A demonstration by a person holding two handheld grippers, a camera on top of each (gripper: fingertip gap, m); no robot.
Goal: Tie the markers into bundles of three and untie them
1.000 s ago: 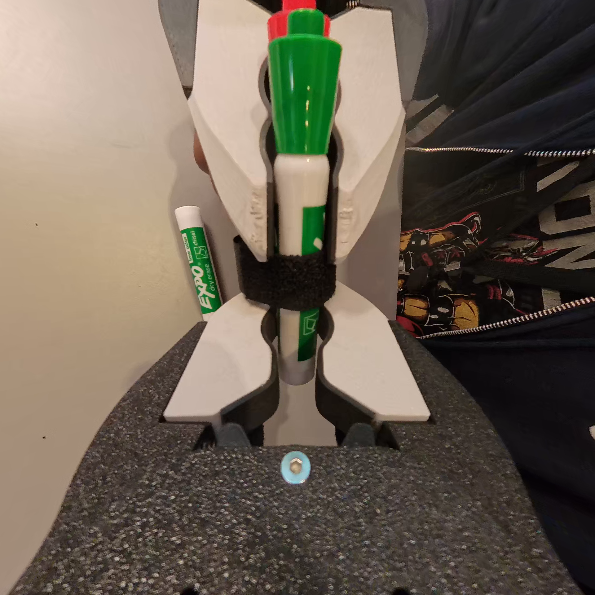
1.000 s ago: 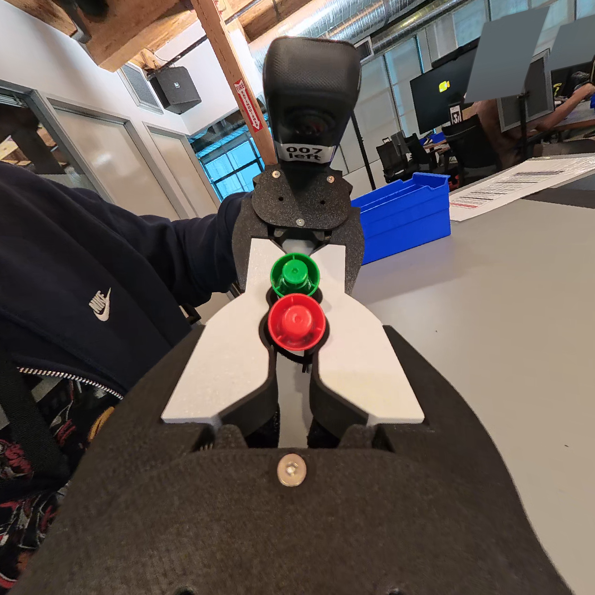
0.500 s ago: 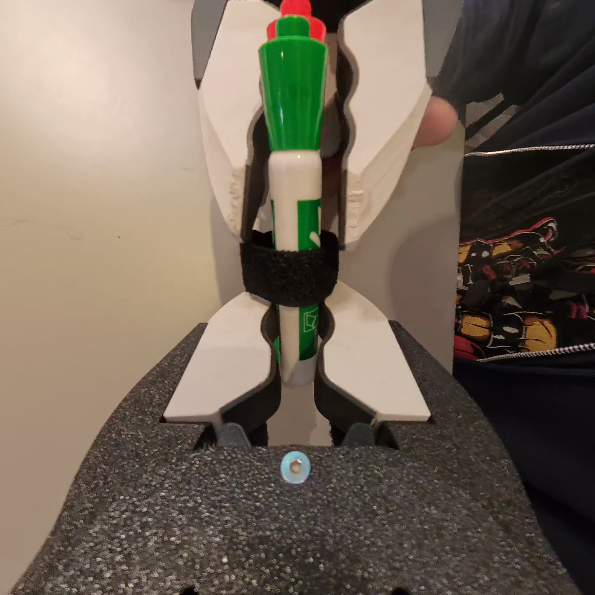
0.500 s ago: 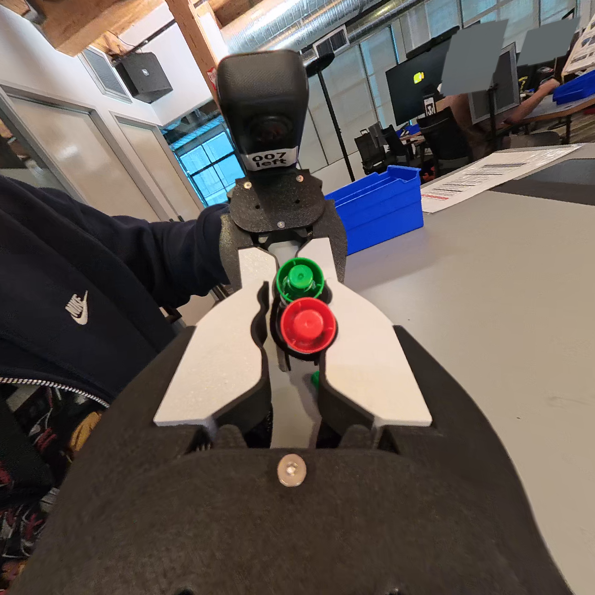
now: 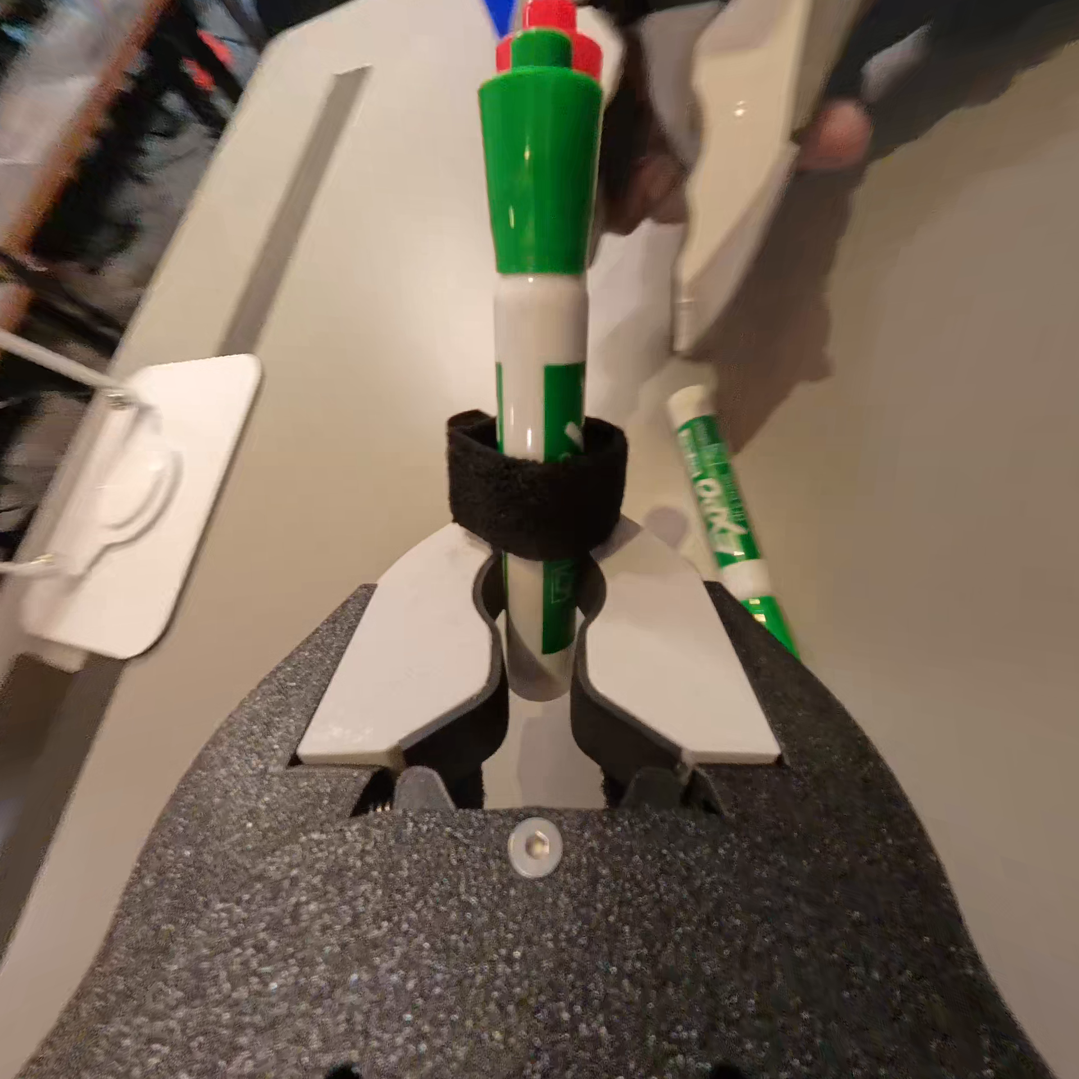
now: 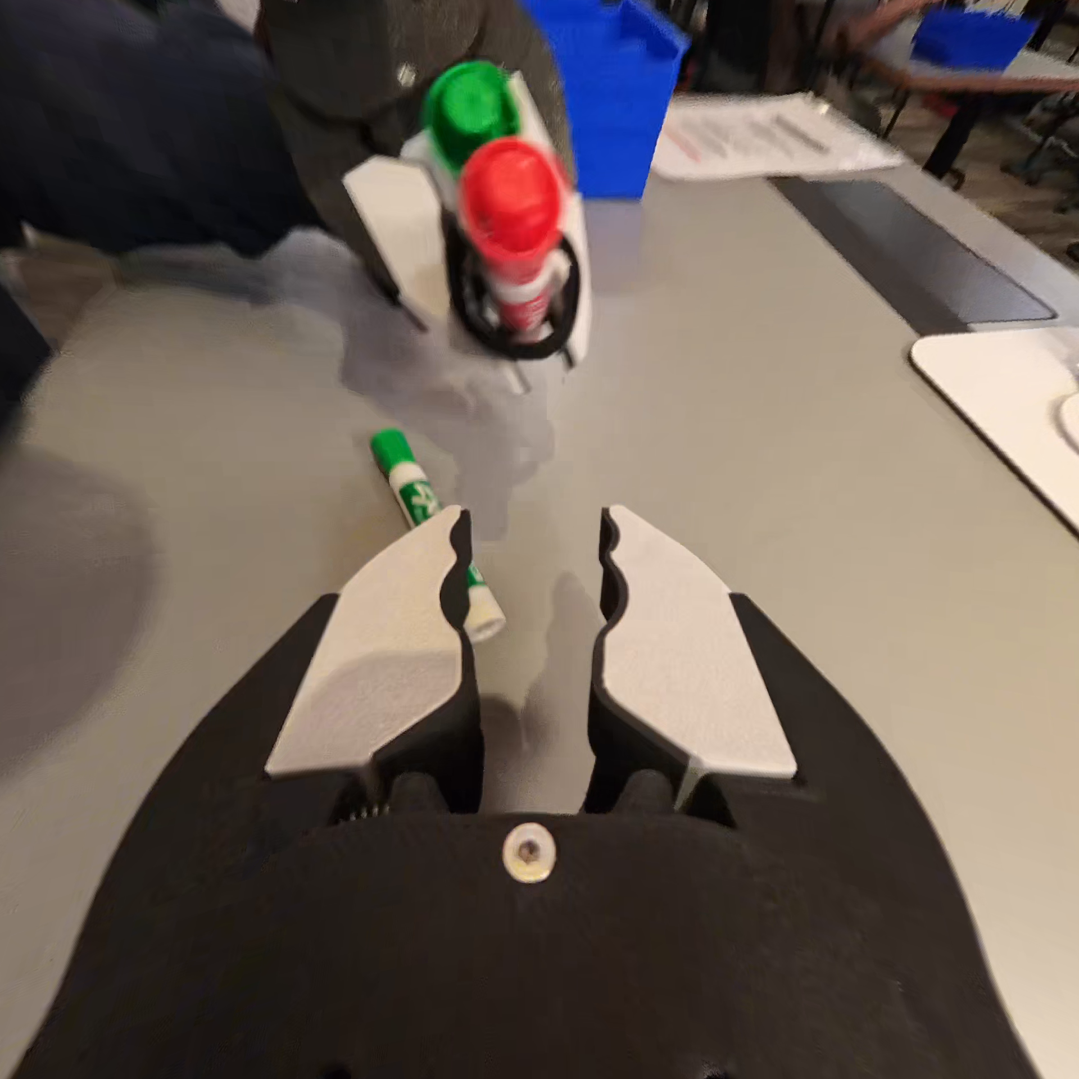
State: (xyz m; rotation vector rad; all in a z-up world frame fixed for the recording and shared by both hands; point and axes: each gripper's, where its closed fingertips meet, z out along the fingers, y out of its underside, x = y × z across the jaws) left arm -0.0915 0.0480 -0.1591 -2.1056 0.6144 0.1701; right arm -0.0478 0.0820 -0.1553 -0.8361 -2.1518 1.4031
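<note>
The left claw (image 5: pixel 540 595) grips a strapped green-and-red marker bundle (image 5: pixel 540 280) above the table (image 6: pixel 759 467), while the right claw (image 6: pixel 534 525) gapes empty near the loose green marker (image 6: pixel 429 525), likely the third to add.

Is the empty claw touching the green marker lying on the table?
Cannot tell. In the right wrist view the open right gripper has one fingertip overlapping the loose green marker on the table, but it may be hovering above it.
</note>
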